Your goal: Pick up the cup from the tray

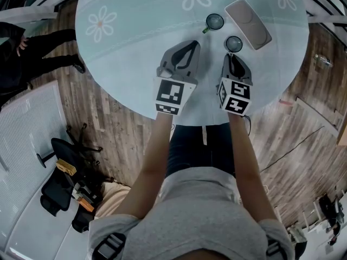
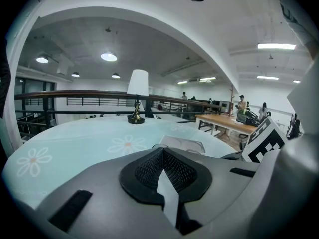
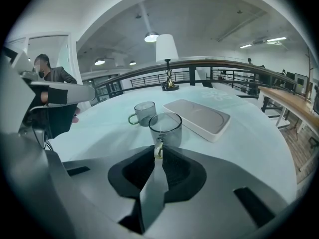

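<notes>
Right gripper view: my right hand-held gripper [image 3: 158, 152] is clamped on the handle of the grey glass cup [image 3: 165, 128]; I should lift slowly and keep it level.

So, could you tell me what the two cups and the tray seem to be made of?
The near cup looks like smoky grey glass; the table shows through its wall. The far cup: same tinted glass, greenish handle. The tray: matte off-white, probably plastic or ceramic; no grain visible.
</notes>
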Motion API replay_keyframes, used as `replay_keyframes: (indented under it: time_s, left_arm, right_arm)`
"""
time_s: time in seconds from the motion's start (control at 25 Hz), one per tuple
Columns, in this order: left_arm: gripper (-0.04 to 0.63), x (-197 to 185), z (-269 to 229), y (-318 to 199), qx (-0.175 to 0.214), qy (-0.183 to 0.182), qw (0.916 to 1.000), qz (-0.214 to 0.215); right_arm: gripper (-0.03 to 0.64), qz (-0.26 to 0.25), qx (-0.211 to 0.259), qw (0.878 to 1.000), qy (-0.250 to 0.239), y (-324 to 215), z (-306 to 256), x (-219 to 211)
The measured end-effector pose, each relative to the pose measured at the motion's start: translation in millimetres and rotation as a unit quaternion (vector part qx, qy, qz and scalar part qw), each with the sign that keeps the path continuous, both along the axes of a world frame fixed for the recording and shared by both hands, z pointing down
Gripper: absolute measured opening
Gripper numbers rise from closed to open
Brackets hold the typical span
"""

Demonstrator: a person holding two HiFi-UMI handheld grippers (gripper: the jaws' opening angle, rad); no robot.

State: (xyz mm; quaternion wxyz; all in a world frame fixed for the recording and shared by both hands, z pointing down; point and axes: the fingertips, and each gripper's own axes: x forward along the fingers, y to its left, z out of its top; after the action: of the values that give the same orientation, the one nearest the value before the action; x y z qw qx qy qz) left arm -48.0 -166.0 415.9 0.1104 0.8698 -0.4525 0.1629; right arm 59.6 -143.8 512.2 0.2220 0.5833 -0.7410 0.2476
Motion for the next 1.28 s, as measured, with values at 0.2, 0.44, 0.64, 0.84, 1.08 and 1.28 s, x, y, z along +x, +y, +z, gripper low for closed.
replay_keyframes:
  time_s: [0.2,0.44,0.64,0.84,1.08,1.28]
  left_arm:
    - [0.009,0,0,-2,0.001,0.001,1.0,0.0]
    - [0.009,-1,-3,-3,0.002,0.003,1.0,0.001]
    - [0.008,2,-7,-5,0.007,0.003,1.0,0.001]
    - [0.009,6,-13,-7,0.012,0.001,0.9999,0.002]
    - [0.009,9,-20,-9,0.011,0.012,0.9998,-0.01]
    - [0.008,14,-30,-13,0.019,0.018,0.9994,-0.022]
  right_arm:
    - [0.035,0.003,-0.003,1.0,-0.009,-1,2,0]
    - [0.084,0.003,-0.001,1.0,-0.02,2,-2,-1]
    - [0.084,0.018,0.028,0.999,-0.027,4,-26,7]
    - [0.074,0.046,0.088,0.994,-0.041,-6,-69,17]
    - [0.011,0.027,0.156,0.986,-0.048,-17,-113,15]
    - [0.009,0.015,0.2,0.978,-0.062,-20,-140,12]
